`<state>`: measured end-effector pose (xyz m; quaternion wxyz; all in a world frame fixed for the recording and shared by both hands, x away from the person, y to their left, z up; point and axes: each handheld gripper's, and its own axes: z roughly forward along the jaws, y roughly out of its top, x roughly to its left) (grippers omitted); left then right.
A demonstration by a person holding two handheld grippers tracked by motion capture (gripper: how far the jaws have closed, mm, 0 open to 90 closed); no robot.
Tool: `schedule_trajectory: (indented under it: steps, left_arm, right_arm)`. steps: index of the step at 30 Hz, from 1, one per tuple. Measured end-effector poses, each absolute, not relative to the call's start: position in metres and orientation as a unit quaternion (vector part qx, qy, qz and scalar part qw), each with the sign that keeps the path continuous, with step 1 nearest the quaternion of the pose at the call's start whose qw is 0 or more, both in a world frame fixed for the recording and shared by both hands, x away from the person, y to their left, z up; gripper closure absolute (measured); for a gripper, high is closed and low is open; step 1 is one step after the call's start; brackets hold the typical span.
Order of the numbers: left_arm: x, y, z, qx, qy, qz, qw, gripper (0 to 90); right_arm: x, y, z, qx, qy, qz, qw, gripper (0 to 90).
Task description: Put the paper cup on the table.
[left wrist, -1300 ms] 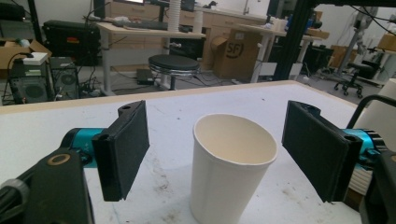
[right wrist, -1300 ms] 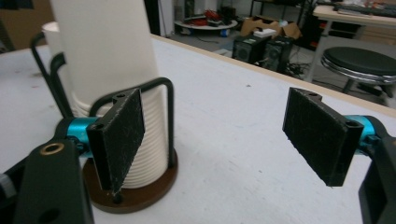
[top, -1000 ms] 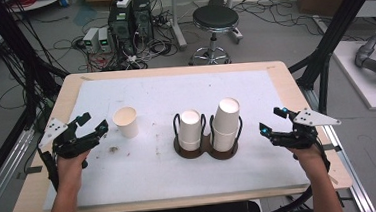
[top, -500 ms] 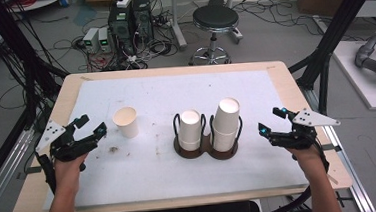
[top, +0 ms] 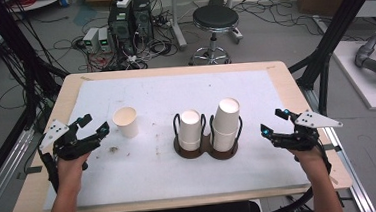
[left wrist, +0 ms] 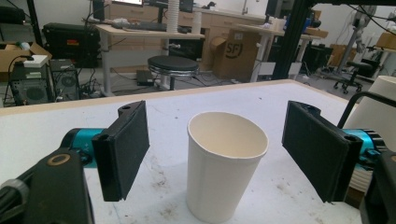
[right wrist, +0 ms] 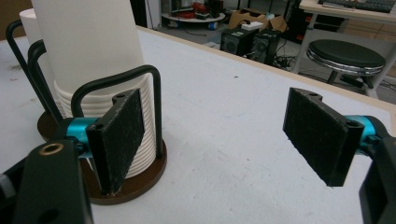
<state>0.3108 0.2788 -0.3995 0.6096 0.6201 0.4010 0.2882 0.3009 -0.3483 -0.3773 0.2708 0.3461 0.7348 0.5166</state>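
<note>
A single white paper cup [top: 126, 122] stands upright on the white table cover, left of centre. My left gripper [top: 95, 123] is open just left of it; in the left gripper view the cup [left wrist: 225, 164] stands ahead between the spread jaws, untouched. A brown two-ring cup holder [top: 209, 145] sits mid-table with a short stack of cups [top: 190, 130] in its left ring and a taller stack [top: 224, 125] in its right ring. My right gripper [top: 273, 121] is open, to the right of the holder. In the right gripper view the tall stack [right wrist: 93, 60] rises behind the left jaw.
The wooden table edge [top: 182, 201] runs along the front. On the floor beyond the far edge stand a black stool [top: 215, 21] and computer boxes [top: 128, 17] with cables. Black frame posts rise on both sides of the table.
My left gripper has crept a little to the right, toward the single cup. The right gripper has barely moved.
</note>
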Motion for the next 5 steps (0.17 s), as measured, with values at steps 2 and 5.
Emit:
schedule_trajectory:
  steps: [2, 5]
  left_arm:
    - [0.3103, 0.2793, -0.3995, 0.62, 0.401, 0.288, 0.61, 23.0]
    - [0.3094, 0.2798, -0.3999, 0.62, 0.401, 0.287, 0.61, 23.0]
  right_arm:
    - [0.301, -0.3481, -0.3774, 0.346, 0.735, 0.516, 0.271, 21.2]
    - [0.3018, -0.3478, -0.3774, 0.343, 0.737, 0.515, 0.271, 21.2]
